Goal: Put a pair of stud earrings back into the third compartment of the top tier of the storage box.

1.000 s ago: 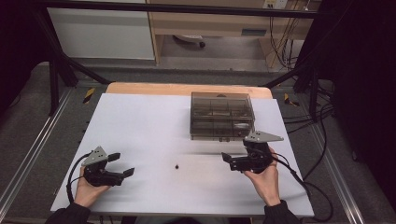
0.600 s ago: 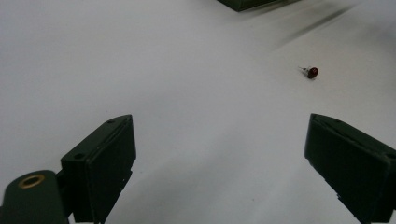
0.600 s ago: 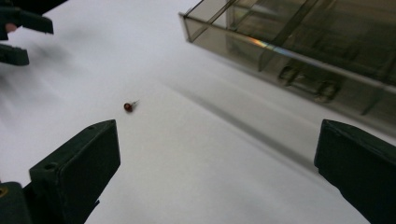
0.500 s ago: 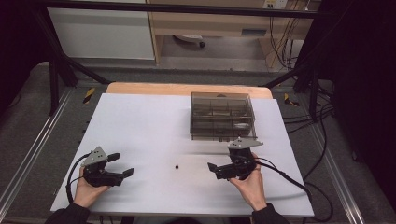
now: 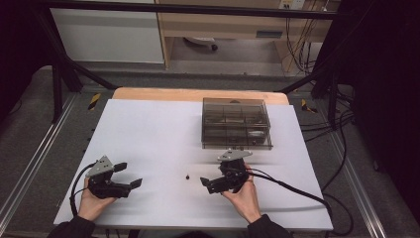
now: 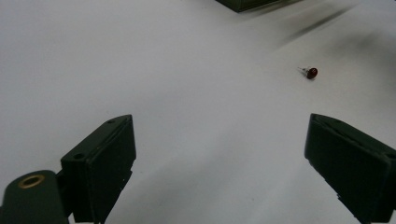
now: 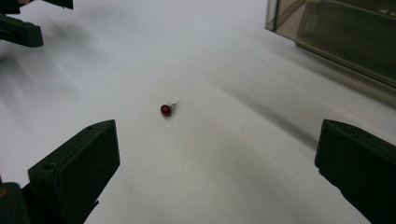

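Left black hand-held gripper (image 5: 130, 174) at the table's near-left, jaws wide apart, nothing between them. Small red round-headed pin (image 5: 187, 176) lying alone on the white table sheet (image 5: 148, 129), at about 3 o'clock from that gripper, well apart. Right black hand-held gripper (image 5: 212, 180) much nearer, jaws spread and empty, pin at its 9 o'clock. Pin's thin metal leg (barely visible) trailing toward 2 o'clock in the right gripper view (image 7: 166, 108). Smoky translucent plastic compartment box (image 5: 236, 124) farther back.
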{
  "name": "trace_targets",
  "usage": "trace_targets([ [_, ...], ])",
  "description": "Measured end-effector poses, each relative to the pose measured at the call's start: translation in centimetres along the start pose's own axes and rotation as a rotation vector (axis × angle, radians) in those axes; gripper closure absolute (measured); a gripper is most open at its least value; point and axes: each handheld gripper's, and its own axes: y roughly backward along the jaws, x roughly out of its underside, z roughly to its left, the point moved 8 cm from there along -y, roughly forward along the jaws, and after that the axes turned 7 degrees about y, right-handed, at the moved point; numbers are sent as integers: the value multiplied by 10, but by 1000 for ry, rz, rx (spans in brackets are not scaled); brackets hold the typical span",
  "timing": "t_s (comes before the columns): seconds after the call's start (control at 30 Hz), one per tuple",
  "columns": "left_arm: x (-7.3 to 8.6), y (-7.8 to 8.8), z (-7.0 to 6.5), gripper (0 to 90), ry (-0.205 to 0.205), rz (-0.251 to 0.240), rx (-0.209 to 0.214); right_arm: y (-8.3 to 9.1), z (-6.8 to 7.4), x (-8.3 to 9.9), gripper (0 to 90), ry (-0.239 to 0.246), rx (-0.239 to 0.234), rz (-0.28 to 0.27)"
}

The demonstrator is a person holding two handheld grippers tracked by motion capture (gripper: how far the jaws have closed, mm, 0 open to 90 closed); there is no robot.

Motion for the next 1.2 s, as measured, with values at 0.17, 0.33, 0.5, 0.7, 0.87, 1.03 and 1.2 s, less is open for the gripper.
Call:
trace_targets([
  [0.17,0,0,0,91,-1,-1,1,-18,12,-5,10,8,-21,13],
  [0.33,0,0,0,91,-1,0,2,-34,17,-7,24,-6,-32,16],
  [0.5,0,-1,0,91,-1,3,2,-46,20,-5,76,1,-36,19],
  [0.7,0,0,0,91,-1,2,2,-58,29,-11,209,1,-71,-5],
  [0.87,0,0,0,91,0,1,4,-68,27,-10,287,-5,-54,14],
  [1.03,0,0,0,91,0,0,4,-75,30,-7,416,24,-43,33],
  [1.2,0,0,0,91,0,1,4,-77,29,-5,521,16,-34,47],
])
